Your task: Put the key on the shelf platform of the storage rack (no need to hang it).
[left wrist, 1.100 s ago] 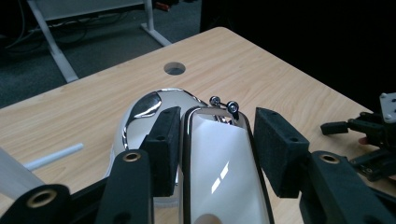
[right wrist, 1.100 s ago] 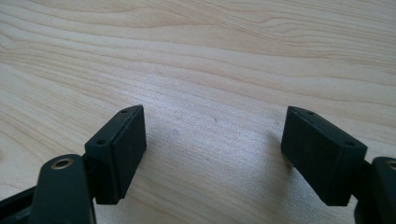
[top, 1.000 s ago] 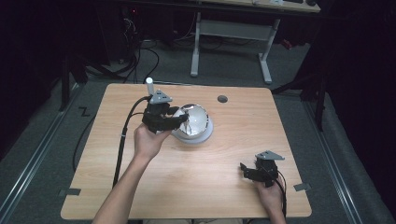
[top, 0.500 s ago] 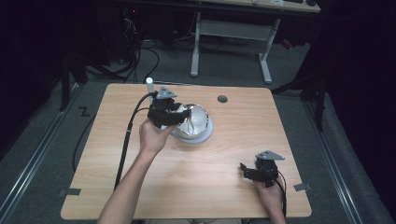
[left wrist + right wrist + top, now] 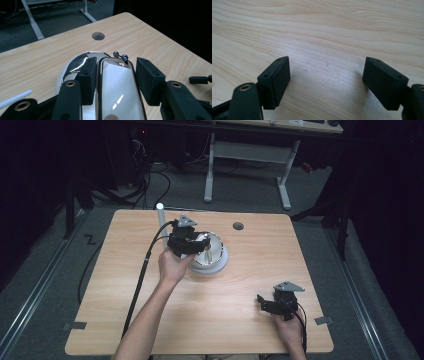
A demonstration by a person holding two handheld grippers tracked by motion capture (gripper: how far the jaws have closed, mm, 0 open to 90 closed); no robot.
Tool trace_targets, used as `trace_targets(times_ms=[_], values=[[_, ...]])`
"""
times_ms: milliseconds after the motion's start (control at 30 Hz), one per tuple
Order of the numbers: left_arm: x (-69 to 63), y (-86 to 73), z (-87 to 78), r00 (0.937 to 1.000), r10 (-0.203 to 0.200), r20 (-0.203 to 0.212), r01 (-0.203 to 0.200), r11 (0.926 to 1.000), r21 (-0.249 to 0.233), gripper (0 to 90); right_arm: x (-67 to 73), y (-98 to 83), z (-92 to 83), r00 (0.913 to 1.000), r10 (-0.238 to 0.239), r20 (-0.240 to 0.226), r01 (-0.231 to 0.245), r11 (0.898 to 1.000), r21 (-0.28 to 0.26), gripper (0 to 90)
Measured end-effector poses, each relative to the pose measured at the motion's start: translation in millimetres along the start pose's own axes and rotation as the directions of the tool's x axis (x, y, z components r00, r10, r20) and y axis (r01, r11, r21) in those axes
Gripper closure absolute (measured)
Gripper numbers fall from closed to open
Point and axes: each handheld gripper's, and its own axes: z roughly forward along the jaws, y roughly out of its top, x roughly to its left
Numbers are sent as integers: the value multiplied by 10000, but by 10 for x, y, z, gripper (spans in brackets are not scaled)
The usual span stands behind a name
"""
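Observation:
A shiny curved metal piece [image 5: 117, 87] stands between the jaws of my left gripper [image 5: 115, 75], and both black pads press on its sides. Right under it lies a round silver dish [image 5: 75, 65]. From above, the left gripper [image 5: 196, 245] hangs over that dish [image 5: 217, 265] at the middle back of the wooden table [image 5: 250, 330]. My right gripper [image 5: 261, 303] rests near the front right edge, held by a hand. In its own view the right gripper [image 5: 325, 80] is open, with bare wood between the pads.
A round cable hole [image 5: 238, 226] sits in the table behind the dish. A white upright rod [image 5: 160, 212] stands at the back left, beside the left gripper's cable [image 5: 142, 270]. Desk legs [image 5: 284, 180] stand on the floor beyond the table.
My left hand has moved to the right and slightly down, carrying the shiny metal piece over the dish. The right hand has stayed where it was.

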Motion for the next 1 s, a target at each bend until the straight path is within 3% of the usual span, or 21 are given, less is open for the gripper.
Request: trace_targets(times_ms=[433, 1000], values=[[26, -99, 183, 9998, -66, -175, 71, 9996, 285, 529, 0, 0, 0, 10000, -3, -1, 3, 10000, 0, 226], [143, -198, 312, 9977, -556, -389, 571, 9976, 381, 526, 0, -1, 0, 10000, -2, -4, 2, 10000, 0, 226]])
